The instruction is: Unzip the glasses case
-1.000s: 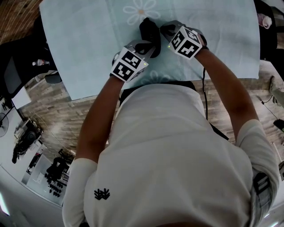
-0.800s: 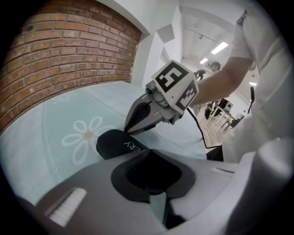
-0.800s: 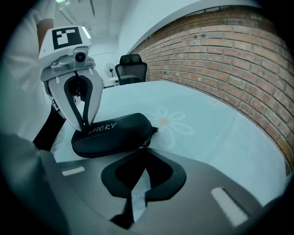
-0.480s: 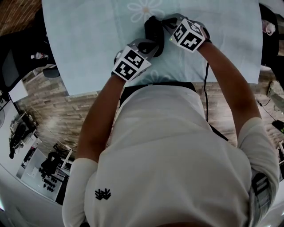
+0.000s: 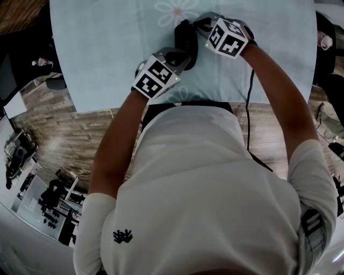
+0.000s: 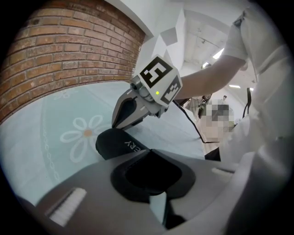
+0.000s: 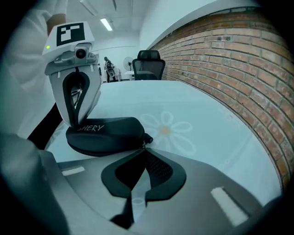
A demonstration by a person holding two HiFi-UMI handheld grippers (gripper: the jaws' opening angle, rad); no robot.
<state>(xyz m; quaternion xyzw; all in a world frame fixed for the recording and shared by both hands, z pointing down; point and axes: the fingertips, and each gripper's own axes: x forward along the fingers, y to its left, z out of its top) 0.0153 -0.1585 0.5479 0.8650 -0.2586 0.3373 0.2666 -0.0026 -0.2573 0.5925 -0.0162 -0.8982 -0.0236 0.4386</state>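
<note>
A black glasses case (image 5: pixel 185 38) lies on the pale blue tablecloth (image 5: pixel 97 53), between the two grippers. In the right gripper view the case (image 7: pixel 105 133) shows white lettering, and its zipper pull (image 7: pixel 148 137) sits right at my right gripper's (image 7: pixel 144 148) tips, which are shut on it. My left gripper (image 7: pixel 76 124) stands upright on the case's other end with its tips together, pressing on the top. In the left gripper view my left gripper (image 6: pixel 149 151) covers the near part of the case (image 6: pixel 115 144), and the right gripper (image 6: pixel 115 126) touches its far end.
A white daisy print (image 5: pixel 174 8) lies on the cloth just past the case. A brick wall (image 6: pixel 69 46) runs along the table's far side. A black office chair (image 7: pixel 149 62) stands beyond the table's end. A black cable (image 5: pixel 248 107) hangs along the person's right arm.
The right gripper has edged slightly away from the body, along the case. The left gripper has stayed on the case's near end. The case lies in the same spot.
</note>
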